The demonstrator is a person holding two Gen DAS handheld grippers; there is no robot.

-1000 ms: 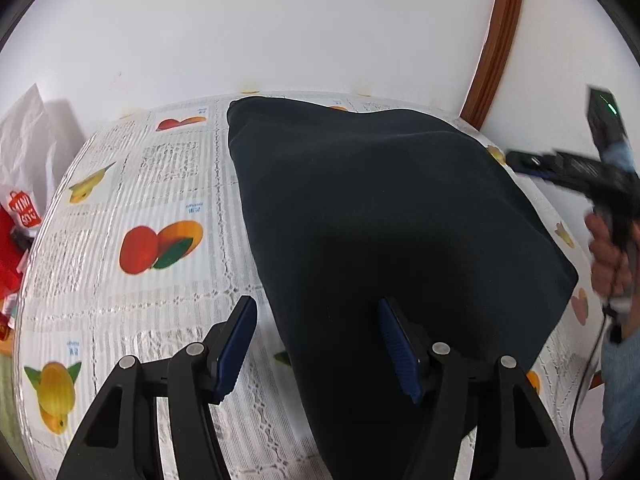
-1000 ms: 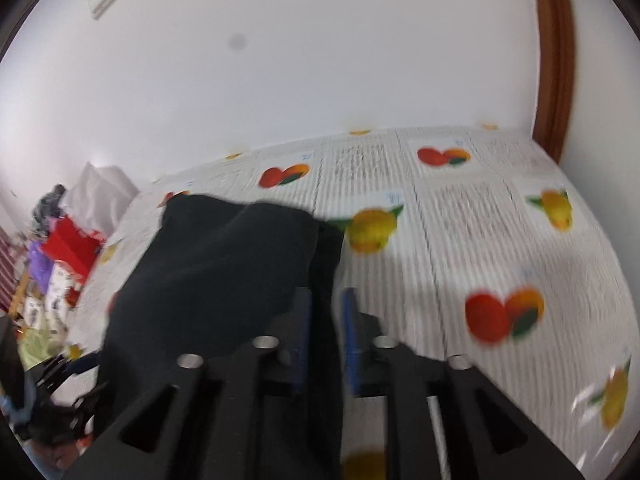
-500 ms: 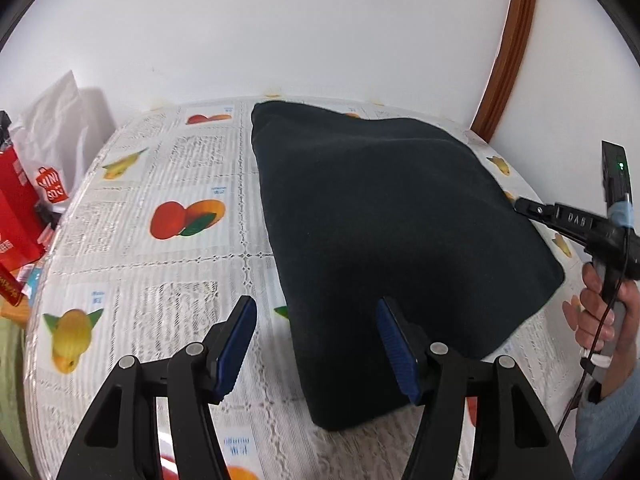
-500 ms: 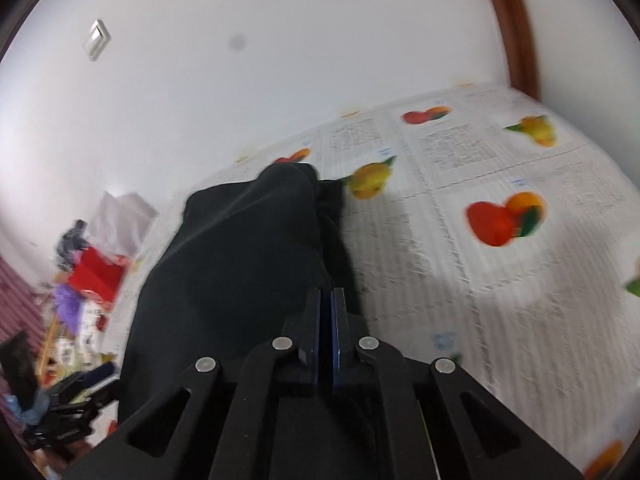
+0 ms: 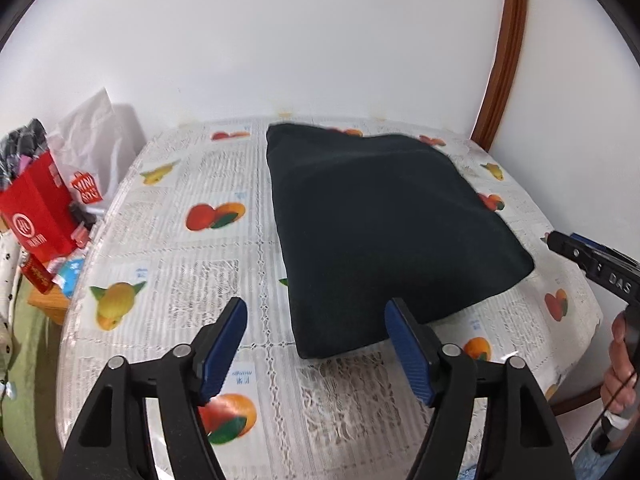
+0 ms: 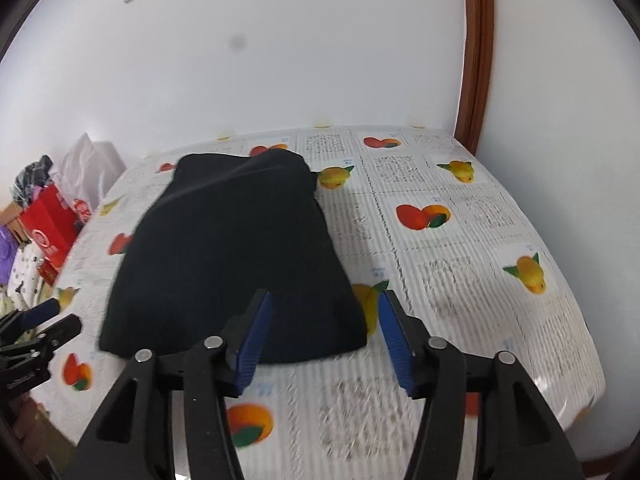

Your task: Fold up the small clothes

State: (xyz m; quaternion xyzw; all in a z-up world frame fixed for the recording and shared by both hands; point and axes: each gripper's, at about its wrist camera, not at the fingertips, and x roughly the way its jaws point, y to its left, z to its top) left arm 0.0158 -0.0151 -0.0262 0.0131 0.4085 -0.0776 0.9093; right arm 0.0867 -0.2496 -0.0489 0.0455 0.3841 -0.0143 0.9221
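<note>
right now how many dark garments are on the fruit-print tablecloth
1. One folded black fabric garment lies flat on the fruit-print plastic tablecloth, toward its far side, ahead of both grippers. Anything tucked beneath it would be hidden.

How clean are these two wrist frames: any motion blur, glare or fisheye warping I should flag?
Left wrist view: mostly sharp, slight smear along the far edge of the black garment; strong fisheye bowing of the door frame. Right wrist view: clear motion blur on the tablecloth print near the bottom; a dark smudge shows on the wall. Lighting is even and soft, with no harsh glare.
</note>
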